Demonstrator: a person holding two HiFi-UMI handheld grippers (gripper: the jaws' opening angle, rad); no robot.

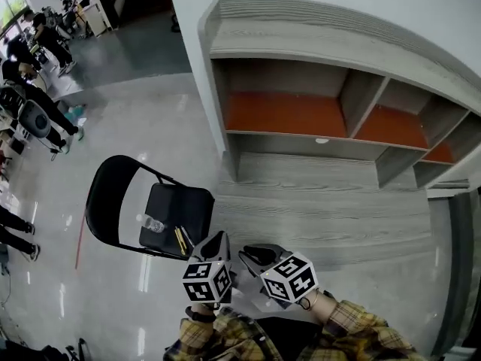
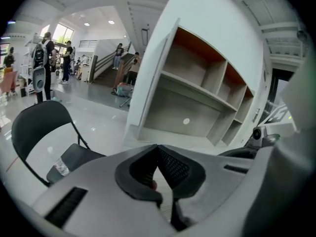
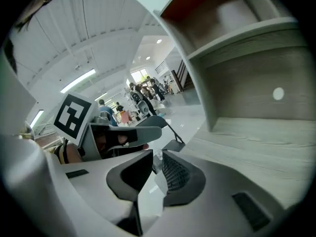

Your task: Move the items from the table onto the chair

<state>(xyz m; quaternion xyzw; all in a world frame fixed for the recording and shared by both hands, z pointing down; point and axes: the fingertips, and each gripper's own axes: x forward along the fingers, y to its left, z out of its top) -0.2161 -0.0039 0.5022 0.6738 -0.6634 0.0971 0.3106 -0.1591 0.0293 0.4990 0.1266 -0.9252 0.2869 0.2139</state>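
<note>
Pale sheet [image 3: 157,186] inside right claw [image 3: 157,157] — chair [image 1: 188,205] just beside.

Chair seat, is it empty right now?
No, a clear bottle and a yellow thing lie on the seat of the black chair.

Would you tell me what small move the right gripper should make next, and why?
Probably swing the right gripper left over the chair seat before releasing: its fingers appear to grip a pale flat item, and the bottle already lies on that seat.
</note>
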